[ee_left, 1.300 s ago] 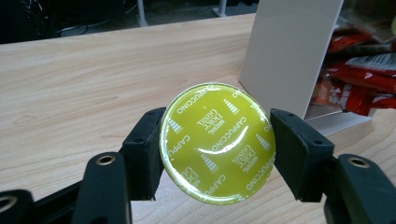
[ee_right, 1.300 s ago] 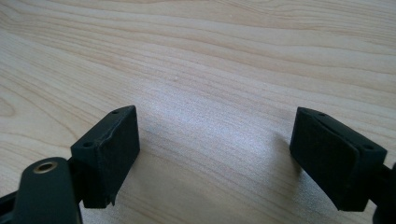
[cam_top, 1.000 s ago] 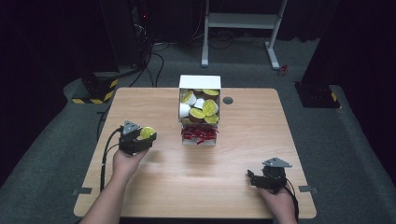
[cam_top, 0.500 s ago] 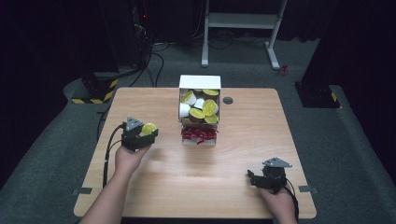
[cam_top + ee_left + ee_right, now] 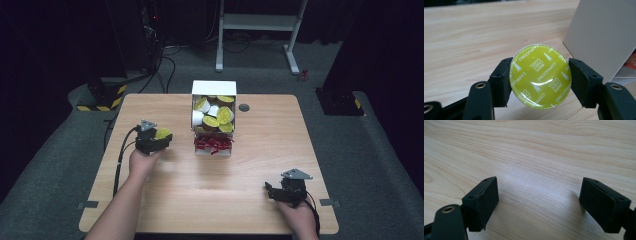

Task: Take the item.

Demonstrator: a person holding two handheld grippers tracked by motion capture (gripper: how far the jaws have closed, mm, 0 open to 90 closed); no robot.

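Now the left gripper (image 5: 161,138) sits a little closer to the white cardboard box (image 5: 214,88) than it did a second ago, having drifted rightward and slightly forward over the pale wooden desk (image 5: 265,145). Its jaws pinch a round coffee capsule with a glossy yellow-green foil lid (image 5: 540,76), and the left gripper view shows the lid squeezed at its two sides, printed face toward the camera, held clear above the wood. In that view the box's plain white wall (image 5: 604,37) rises just beside the capsule on the right, apart from it.

From the high view the box stands near the middle of the desk, its upper part heaped with more yellow-lidded and white capsules (image 5: 215,116), with a patch of red print at its front (image 5: 214,143). The small shift toward it suggests the held capsule is being carried to the box, probably to join the heap; the carry looks about midway, since the capsule is beside the box, not over its opening.

The right gripper (image 5: 277,192) keeps its place near the desk's front right edge, well apart from the box, its jaws spread wide over bare wood with nothing between them, as the right gripper view (image 5: 539,202) shows. It appears idle for this step.
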